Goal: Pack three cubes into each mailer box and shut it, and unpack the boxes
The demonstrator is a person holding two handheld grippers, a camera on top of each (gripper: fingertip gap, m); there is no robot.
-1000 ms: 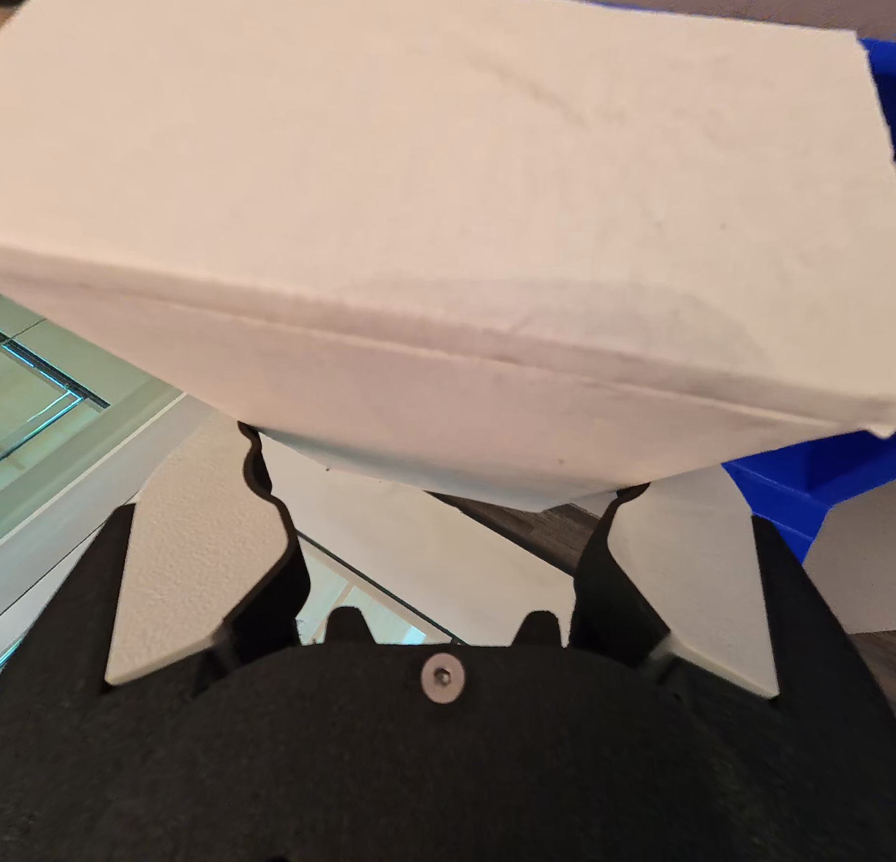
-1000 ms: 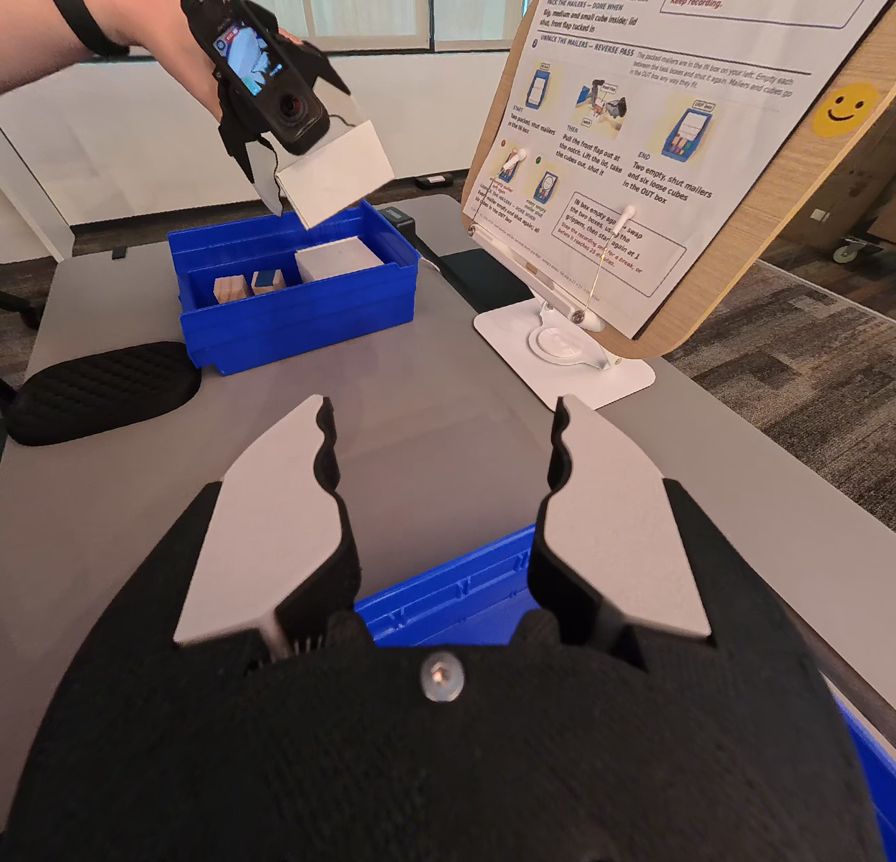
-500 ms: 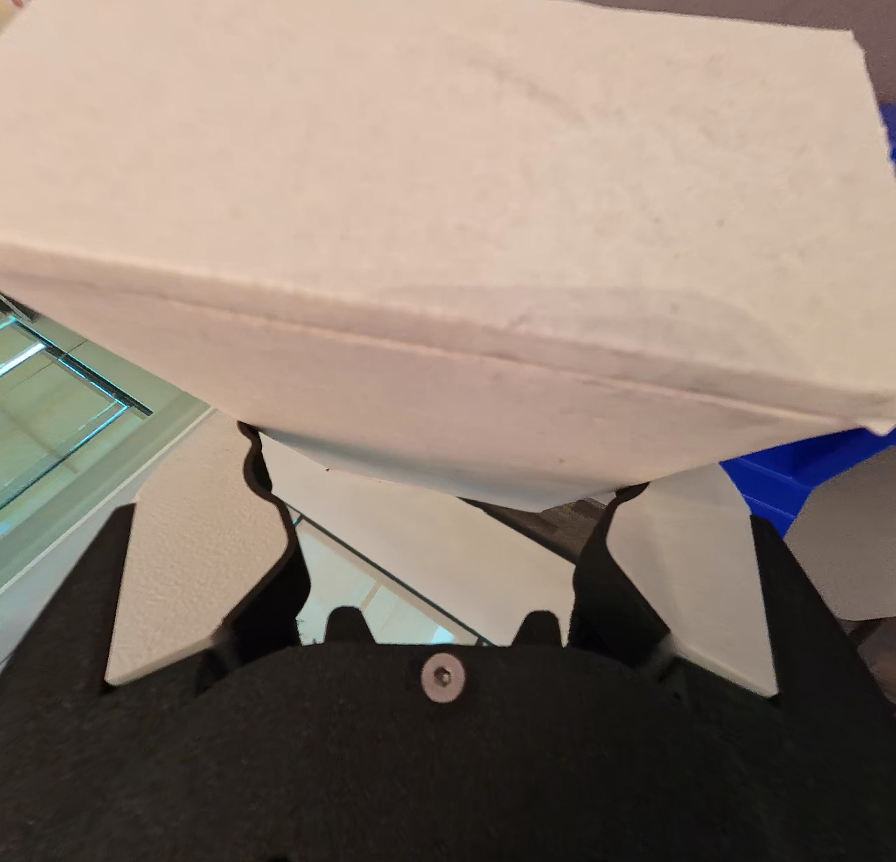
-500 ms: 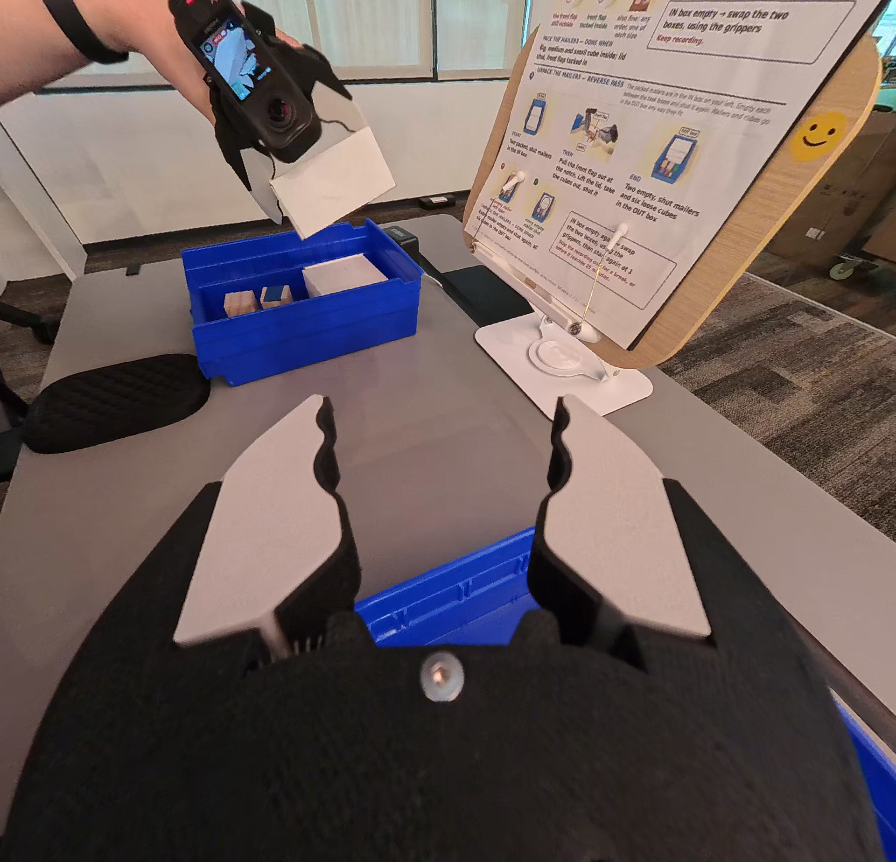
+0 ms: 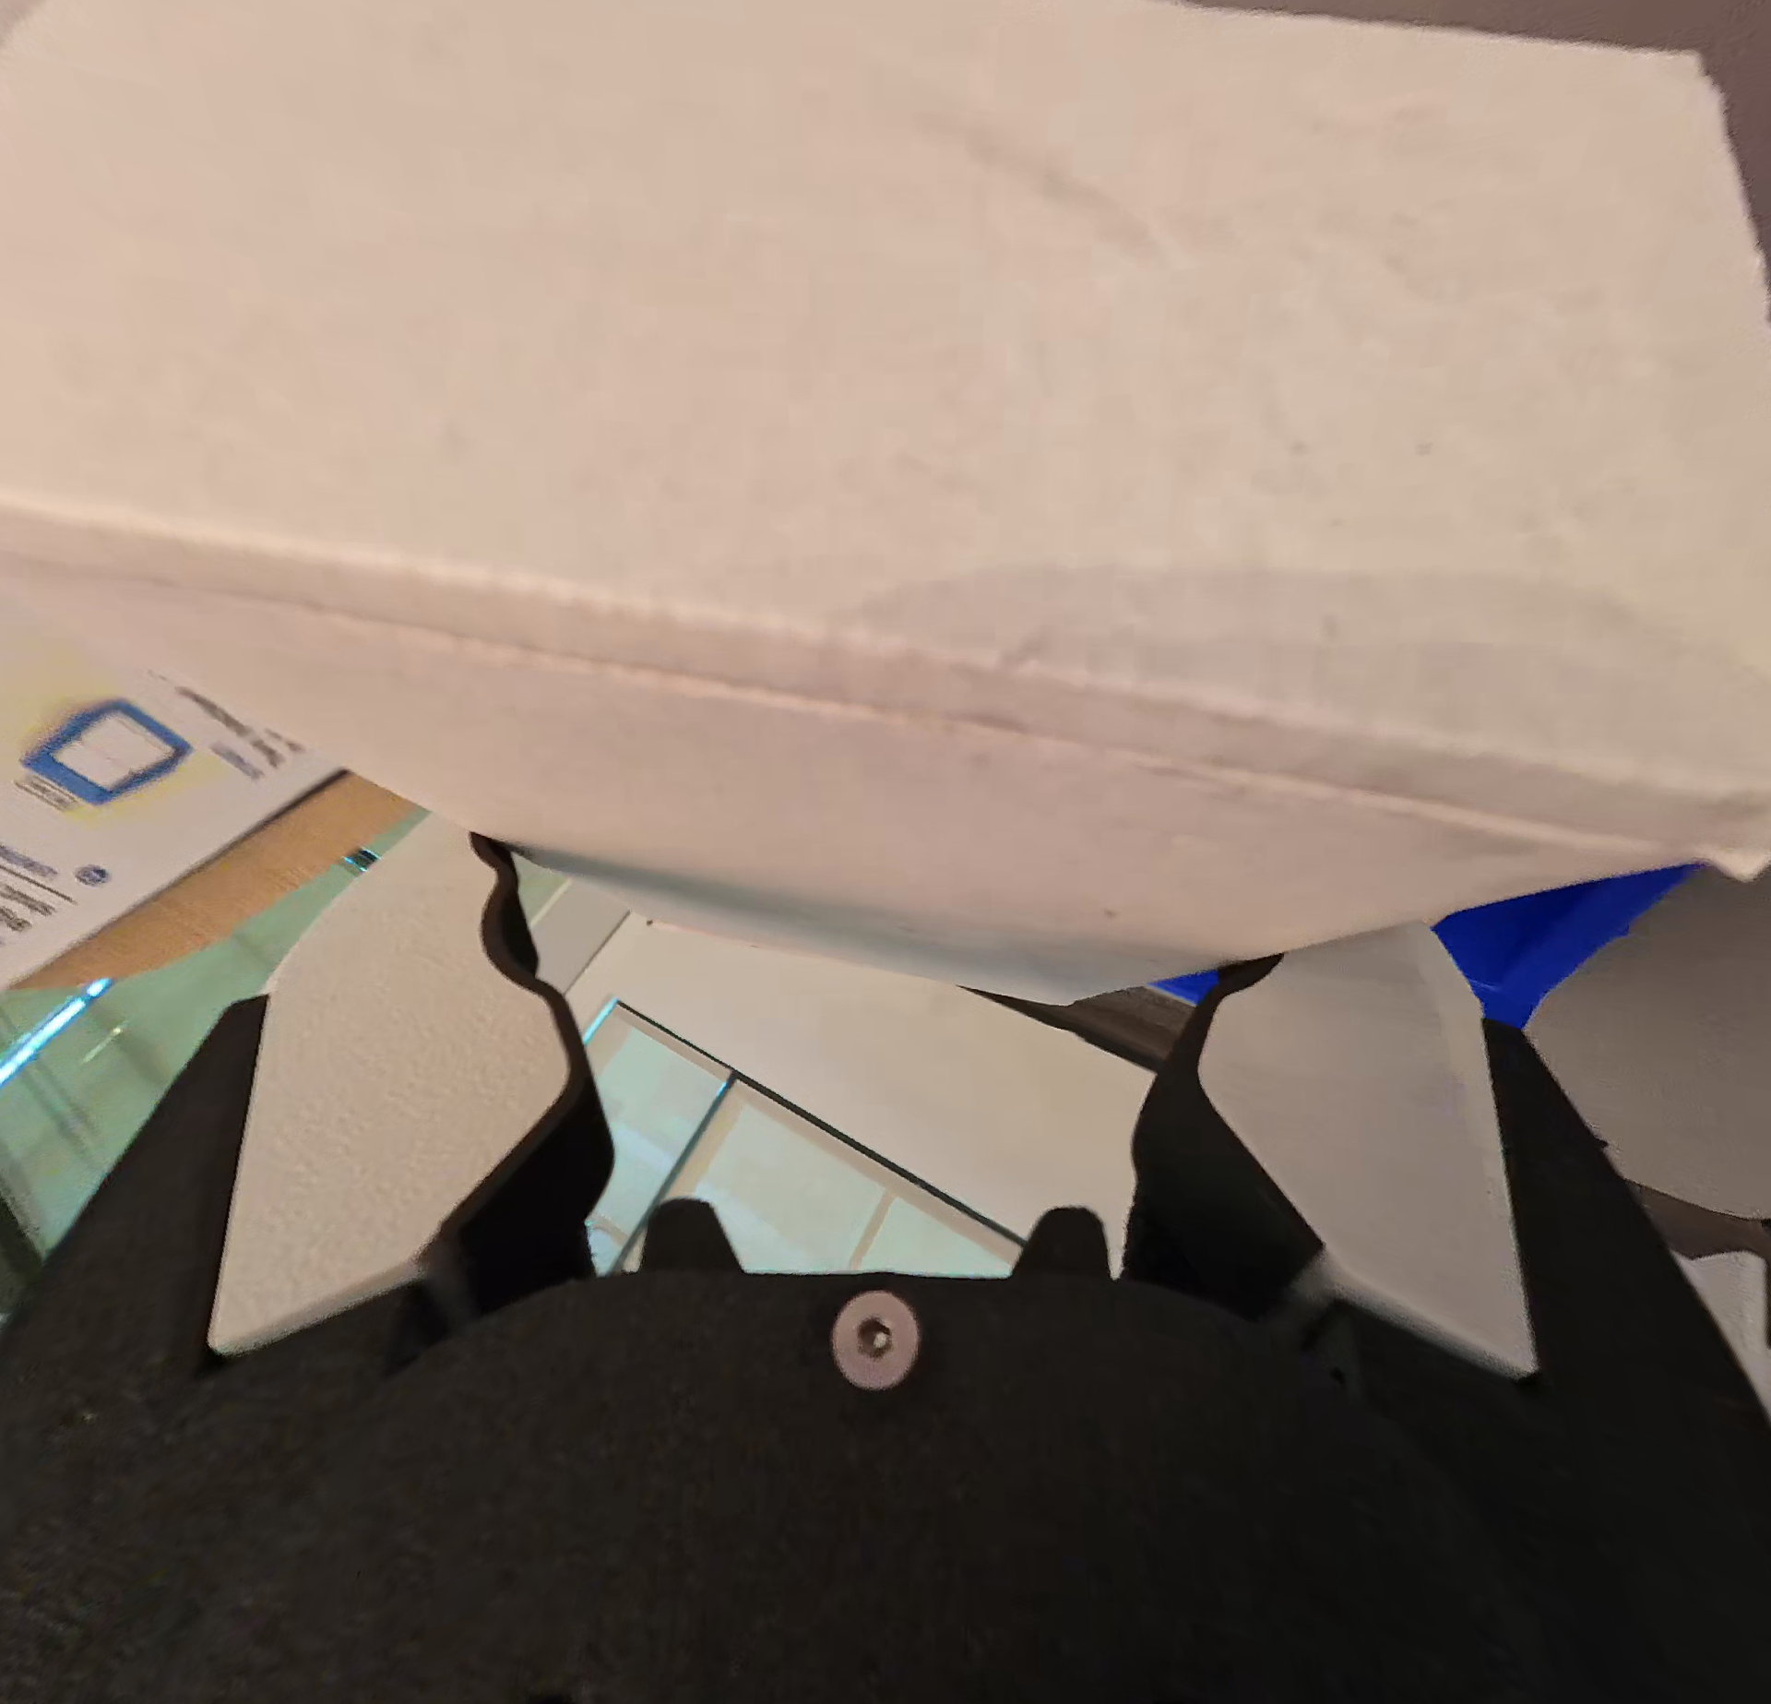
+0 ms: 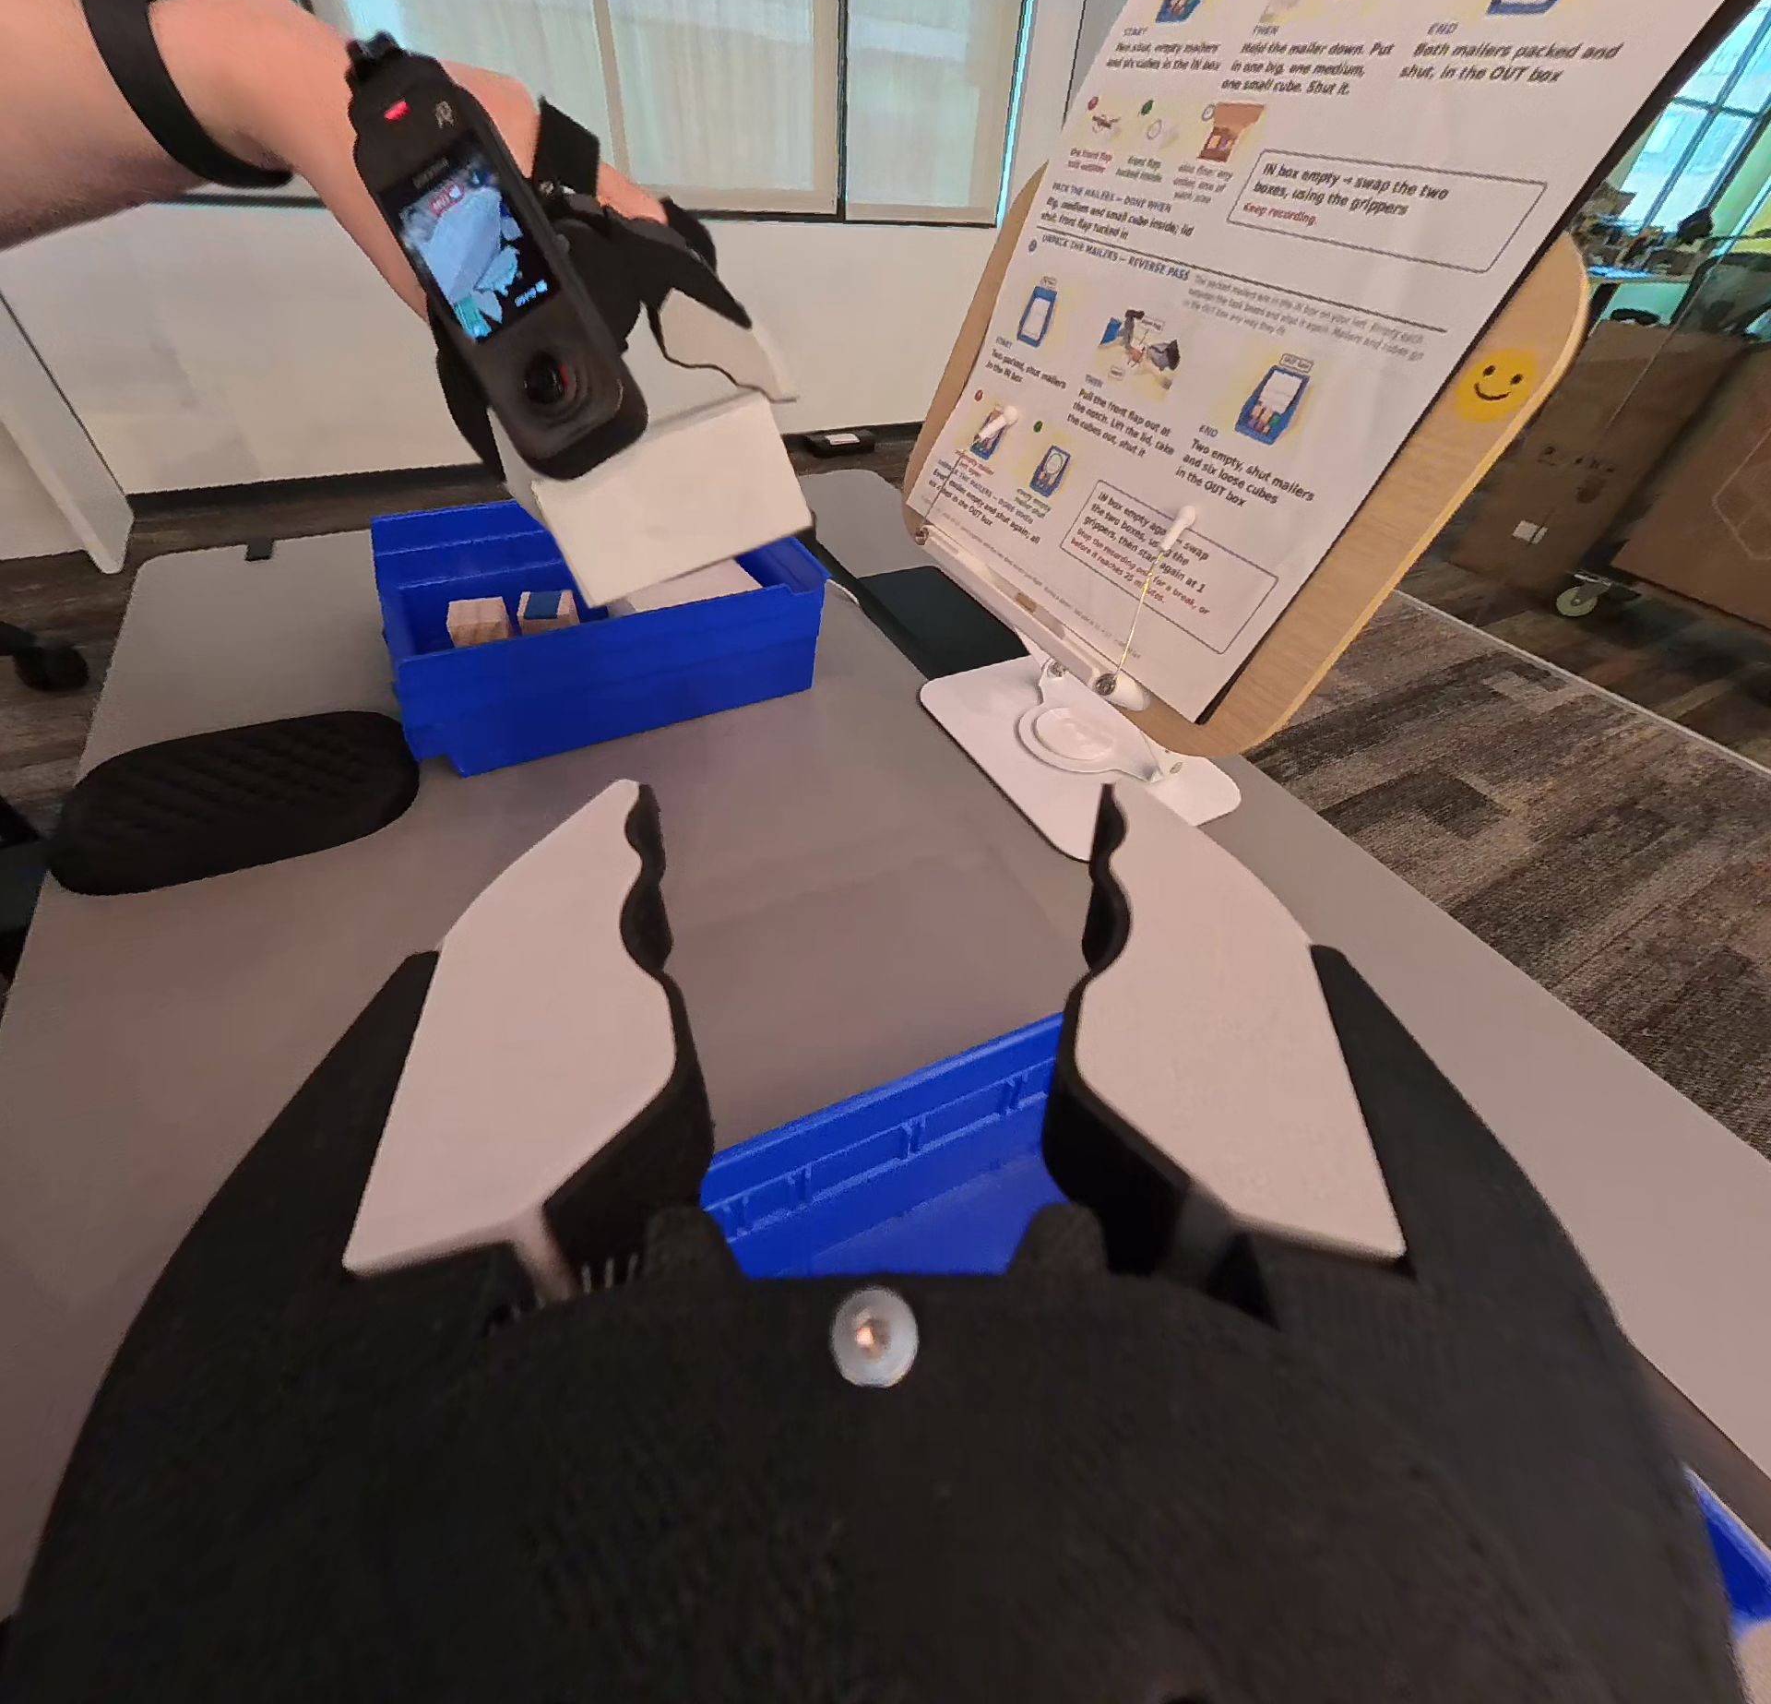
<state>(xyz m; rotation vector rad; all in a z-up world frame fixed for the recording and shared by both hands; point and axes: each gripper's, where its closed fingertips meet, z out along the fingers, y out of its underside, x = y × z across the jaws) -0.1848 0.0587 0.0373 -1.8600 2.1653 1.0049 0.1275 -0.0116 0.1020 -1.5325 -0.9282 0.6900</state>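
Note:
My left gripper is shut on a closed white mailer box, gripping its near edge and holding it tilted in the air. In the right wrist view, that gripper and the held box hang just above the far blue bin. That bin holds a wooden cube, a blue-topped cube and a second white mailer, partly hidden by the held box. My right gripper is open and empty above the near blue bin.
The grey table carries a black padded rest at the left. An instruction board on a white stand is at the right. The table's right edge drops to carpet. Across from one pair of fingers to the other is roughly 35 cm.
My left gripper has carried the mailer box rightward and a little lower over the far bin, swinging toward the instruction board. The right gripper has stayed open over the near bin.

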